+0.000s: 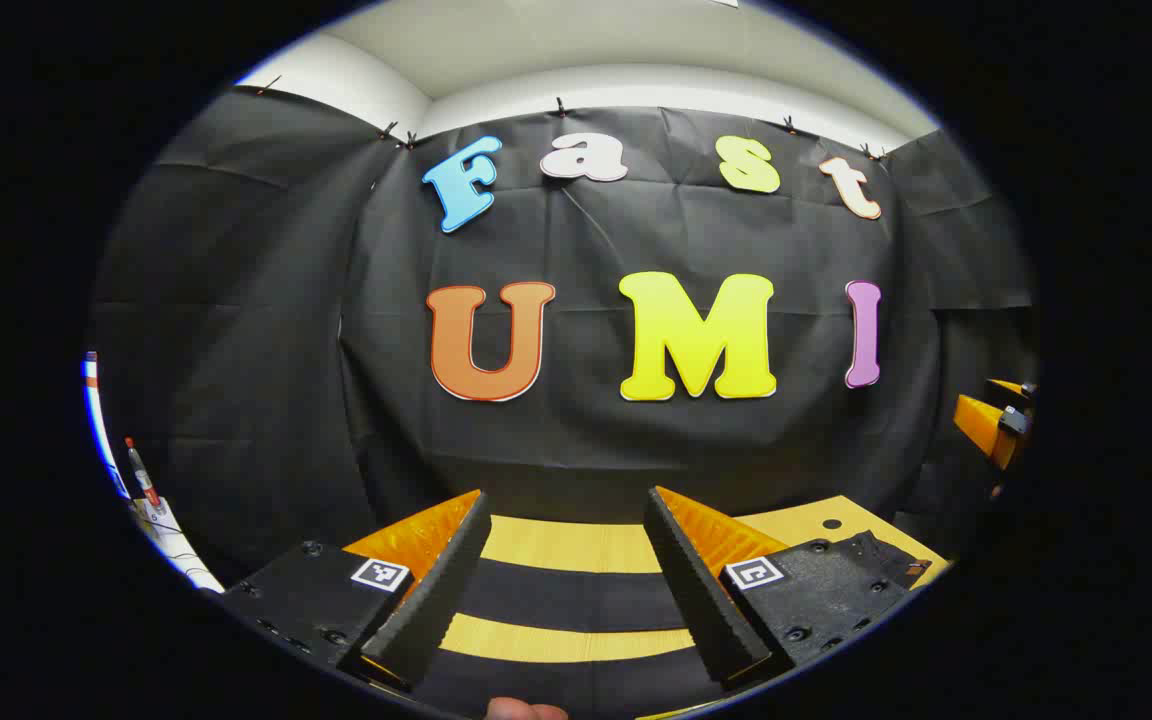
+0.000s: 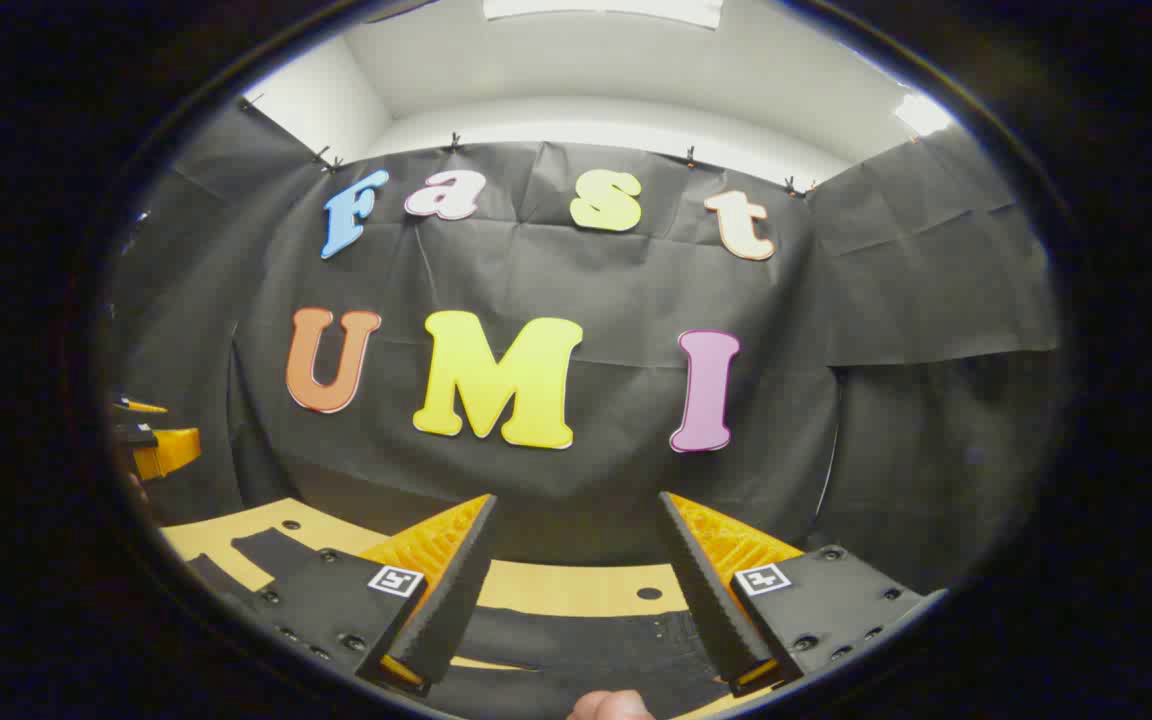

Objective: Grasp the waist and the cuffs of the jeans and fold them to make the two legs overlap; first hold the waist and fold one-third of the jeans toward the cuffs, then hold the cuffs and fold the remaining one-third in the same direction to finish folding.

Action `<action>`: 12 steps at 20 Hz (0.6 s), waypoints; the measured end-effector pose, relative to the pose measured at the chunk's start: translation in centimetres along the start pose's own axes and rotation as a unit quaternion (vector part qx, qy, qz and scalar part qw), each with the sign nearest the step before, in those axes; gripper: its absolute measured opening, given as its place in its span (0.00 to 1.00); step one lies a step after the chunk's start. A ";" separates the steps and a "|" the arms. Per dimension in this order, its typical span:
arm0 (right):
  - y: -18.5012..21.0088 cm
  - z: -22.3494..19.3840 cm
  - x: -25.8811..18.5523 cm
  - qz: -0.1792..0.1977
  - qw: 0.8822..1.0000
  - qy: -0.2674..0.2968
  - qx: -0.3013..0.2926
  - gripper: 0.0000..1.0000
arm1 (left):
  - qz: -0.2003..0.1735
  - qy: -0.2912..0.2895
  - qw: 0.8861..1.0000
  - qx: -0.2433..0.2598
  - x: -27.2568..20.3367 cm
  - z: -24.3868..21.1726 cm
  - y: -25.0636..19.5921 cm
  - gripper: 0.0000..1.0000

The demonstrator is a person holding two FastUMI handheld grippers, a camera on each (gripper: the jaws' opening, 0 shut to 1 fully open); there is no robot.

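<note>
Left gripper (image 1: 566,575): fingers apart, empty, poised above the jeans (image 1: 566,600) for a waist or cuff grasp.
Right gripper (image 2: 576,590): likewise spread, holding nothing.
Jeans: dark, flat on the wooden worktop (image 1: 576,545), below both grippers.
Stage: apparently no fold begun.

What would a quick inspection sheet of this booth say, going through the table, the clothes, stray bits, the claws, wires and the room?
Surface: pale wooden table, with a small round hole.
Job's things: dark jeans lie flat on the table under both claws; also seen in the right gripper view.
Clutter: red-tipped pen-like object at the far left; too small to tell more.
Grippers: left claw open, holding nothing; right claw open, holding nothing; both above the jeans.
Cables: thin dark cable hangs down the wall.
Surroundings: black cloth wall, white ceiling.
</note>
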State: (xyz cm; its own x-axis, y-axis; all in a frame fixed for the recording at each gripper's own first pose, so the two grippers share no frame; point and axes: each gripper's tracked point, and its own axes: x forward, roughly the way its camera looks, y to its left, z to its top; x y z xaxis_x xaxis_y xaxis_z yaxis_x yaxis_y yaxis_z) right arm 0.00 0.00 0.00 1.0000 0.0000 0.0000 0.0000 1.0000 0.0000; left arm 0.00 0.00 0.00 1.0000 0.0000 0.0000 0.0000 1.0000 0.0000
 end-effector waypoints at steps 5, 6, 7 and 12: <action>0.4 -0.1 0.9 -0.003 1.000 0.001 0.002 0.95 | -0.006 0.002 1.000 -0.001 0.6 -0.4 -0.2 0.99; 0.6 -0.1 1.0 -0.003 1.000 0.002 0.000 0.95 | -0.008 0.002 1.000 0.000 0.6 -0.4 -0.2 0.99; 0.6 -0.3 1.2 -0.003 1.000 0.004 0.000 0.95 | -0.011 0.003 1.000 0.002 0.8 -0.5 -0.3 0.99; 0.5 -0.7 1.3 -0.004 1.000 0.008 -0.004 0.95 | -0.010 0.010 1.000 -0.002 1.2 -1.1 0.1 0.99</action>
State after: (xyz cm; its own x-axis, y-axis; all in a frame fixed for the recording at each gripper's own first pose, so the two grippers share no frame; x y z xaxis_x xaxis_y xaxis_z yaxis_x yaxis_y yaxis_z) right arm 1.35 0.46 -0.75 0.9998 -0.0080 -0.0156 0.0079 0.9999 -0.0084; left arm 1.19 0.05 -1.08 0.9996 -0.0196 -0.0204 0.0195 0.9998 -0.0048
